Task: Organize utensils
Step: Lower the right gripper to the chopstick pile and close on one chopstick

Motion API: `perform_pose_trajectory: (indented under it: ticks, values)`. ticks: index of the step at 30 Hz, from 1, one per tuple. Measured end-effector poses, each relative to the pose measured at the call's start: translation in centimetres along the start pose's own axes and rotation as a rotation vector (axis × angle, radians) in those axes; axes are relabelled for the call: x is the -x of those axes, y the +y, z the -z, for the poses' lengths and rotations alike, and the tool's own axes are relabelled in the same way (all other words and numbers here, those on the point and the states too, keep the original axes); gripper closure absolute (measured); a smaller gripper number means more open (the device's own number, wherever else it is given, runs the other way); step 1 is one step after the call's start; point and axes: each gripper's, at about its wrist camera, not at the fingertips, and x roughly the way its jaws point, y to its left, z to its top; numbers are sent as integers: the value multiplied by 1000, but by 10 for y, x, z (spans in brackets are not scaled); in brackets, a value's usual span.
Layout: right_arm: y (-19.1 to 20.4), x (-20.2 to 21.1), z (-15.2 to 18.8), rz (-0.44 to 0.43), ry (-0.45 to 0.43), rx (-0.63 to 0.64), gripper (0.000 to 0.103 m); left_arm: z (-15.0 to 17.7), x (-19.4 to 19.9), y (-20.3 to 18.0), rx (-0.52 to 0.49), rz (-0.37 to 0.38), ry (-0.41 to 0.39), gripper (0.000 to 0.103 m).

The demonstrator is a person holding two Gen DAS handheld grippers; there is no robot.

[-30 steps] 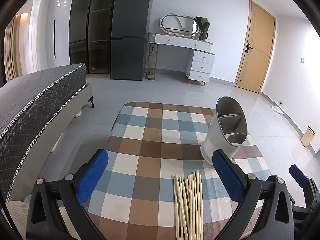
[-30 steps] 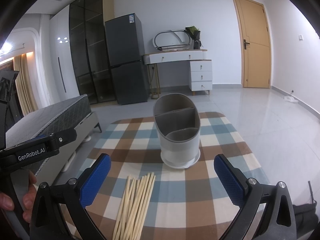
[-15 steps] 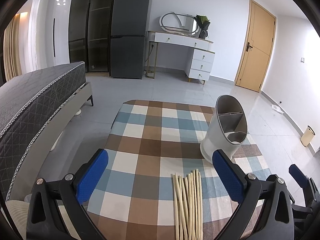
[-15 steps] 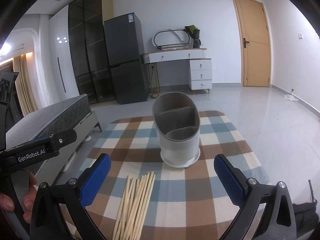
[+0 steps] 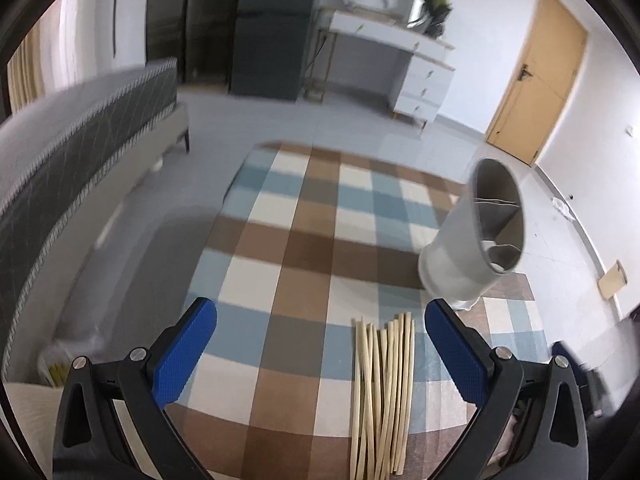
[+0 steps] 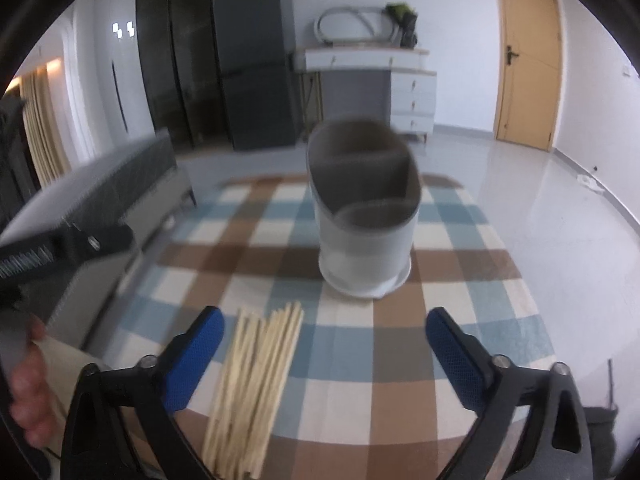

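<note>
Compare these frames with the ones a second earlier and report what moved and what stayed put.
Both cameras are now motion-blurred and show the tabletop from closer, so both grippers have moved forward and down. The left gripper and right gripper remain open and empty. The chopsticks still lie bundled on the checkered tablecloth, and the grey utensil holder stands where it was.

- A home bedroom or studio flat.
- Bed (image 5: 80, 128) with a quilted grey mattress at 9 o'clock.
- Dark fridge (image 6: 256, 60) at 11 o'clock; white dressing table (image 6: 368, 80) with mirror (image 6: 356, 26) at 12.
- Wooden door (image 6: 526, 56) at 2 o'clock.
</note>
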Motion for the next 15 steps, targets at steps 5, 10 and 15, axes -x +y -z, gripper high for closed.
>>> perform_pose_trajectory:
  ticks: [5, 10, 15]
  values:
    - [2, -55, 3, -20, 181, 8, 32, -7, -25, 20, 89, -43, 83, 2]
    - [7, -103, 11, -20, 328, 21, 45, -11, -38, 36, 139, -81, 136, 2]
    - [14, -124, 16, -6, 395, 55, 55, -14, -46, 49, 189, -70, 172, 2]
